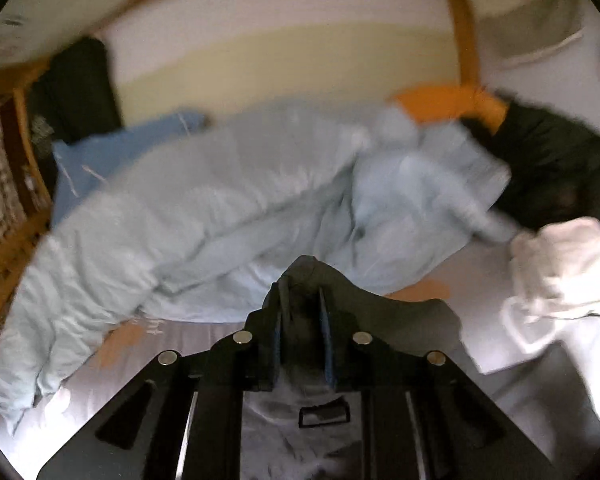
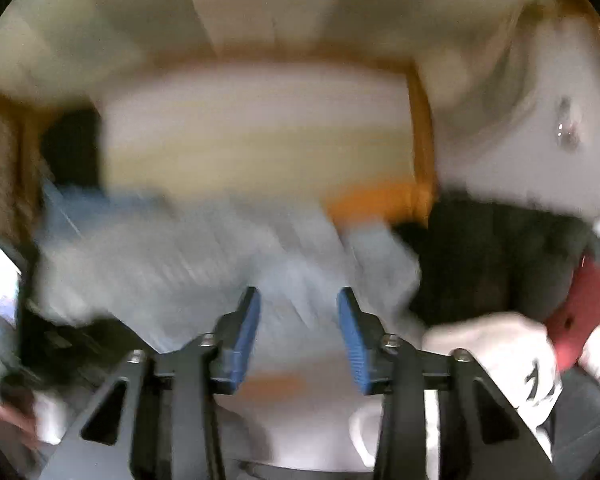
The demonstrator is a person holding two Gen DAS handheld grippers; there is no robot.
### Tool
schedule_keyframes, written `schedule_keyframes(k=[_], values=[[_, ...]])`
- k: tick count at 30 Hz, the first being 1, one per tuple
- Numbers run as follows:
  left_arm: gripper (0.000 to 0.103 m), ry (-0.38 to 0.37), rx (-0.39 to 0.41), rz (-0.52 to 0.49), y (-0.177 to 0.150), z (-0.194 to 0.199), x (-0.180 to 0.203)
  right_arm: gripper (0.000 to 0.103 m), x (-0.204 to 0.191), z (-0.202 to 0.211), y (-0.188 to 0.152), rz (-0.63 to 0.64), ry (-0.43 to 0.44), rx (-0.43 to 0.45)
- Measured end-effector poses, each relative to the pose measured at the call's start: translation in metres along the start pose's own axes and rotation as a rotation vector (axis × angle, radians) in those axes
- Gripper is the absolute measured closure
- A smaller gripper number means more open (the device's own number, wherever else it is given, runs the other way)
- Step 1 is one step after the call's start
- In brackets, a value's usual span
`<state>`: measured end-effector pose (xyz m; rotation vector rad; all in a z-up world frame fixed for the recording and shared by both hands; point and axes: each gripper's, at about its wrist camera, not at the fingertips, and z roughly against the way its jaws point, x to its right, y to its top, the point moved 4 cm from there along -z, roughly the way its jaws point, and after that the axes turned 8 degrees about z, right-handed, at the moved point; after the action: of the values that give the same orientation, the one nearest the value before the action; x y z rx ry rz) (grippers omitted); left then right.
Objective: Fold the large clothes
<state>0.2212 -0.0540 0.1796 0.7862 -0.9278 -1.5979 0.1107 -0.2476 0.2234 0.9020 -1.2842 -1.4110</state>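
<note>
A large light blue garment (image 1: 220,200) lies crumpled across the bed, seen also in the blurred right wrist view (image 2: 204,256). My left gripper (image 1: 303,292) is near its front edge. The jaws stand close together on a dark grey garment (image 1: 400,320), which drapes over the fingertips and hangs down between the fingers. My right gripper (image 2: 299,312) stands open before the light blue garment, its blue pads (image 2: 248,320) apart with nothing between them.
A white garment (image 1: 564,264) lies bunched at the right, a black garment (image 1: 552,160) behind it. A darker blue folded piece (image 1: 112,160) sits at the left, an orange item (image 1: 448,104) at the back. A wooden bed frame (image 1: 462,20) borders the mattress. A red object (image 2: 584,312) is at the right.
</note>
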Motion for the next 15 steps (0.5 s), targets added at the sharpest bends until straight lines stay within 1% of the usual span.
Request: schedule_keyframes(k=[1,4,5,6,8,10,11,13,14,15], values=[[0.088,-0.015,0.033,0.017,-0.008,0.024,0.003,0.044,0.005,0.046,0.017,-0.014,0.046,0.052],[0.088,-0.066,0.066,-0.006,-0.052,0.073,0.022,0.044,0.018,0.134,0.037,-0.024,0.154,0.117],[0.088,-0.068,0.091,0.002,-0.076,0.091,0.027,0.043,0.02,0.156,0.038,-0.008,0.179,0.127],[0.089,-0.074,0.103,0.012,-0.095,0.1,0.031,0.041,0.022,0.178,0.037,0.018,0.198,0.135],[0.091,-0.104,0.138,0.047,-0.137,0.122,0.036,0.034,0.023,0.214,0.029,0.057,0.201,0.148],[0.091,-0.111,0.171,0.081,-0.173,0.136,0.038,0.034,0.022,0.233,0.011,0.085,0.174,0.12],[0.091,-0.121,0.172,0.098,-0.191,0.139,0.039,0.034,0.021,0.238,-0.001,0.095,0.168,0.086],[0.093,-0.153,0.131,0.109,-0.219,0.138,0.045,0.034,0.021,0.238,-0.03,0.089,0.181,-0.004],[0.094,-0.16,0.099,0.1,-0.233,0.137,0.049,0.034,0.025,0.233,-0.042,0.08,0.184,-0.04],[0.096,-0.157,0.06,0.076,-0.246,0.131,0.052,0.034,0.027,0.224,-0.06,0.065,0.176,-0.107]])
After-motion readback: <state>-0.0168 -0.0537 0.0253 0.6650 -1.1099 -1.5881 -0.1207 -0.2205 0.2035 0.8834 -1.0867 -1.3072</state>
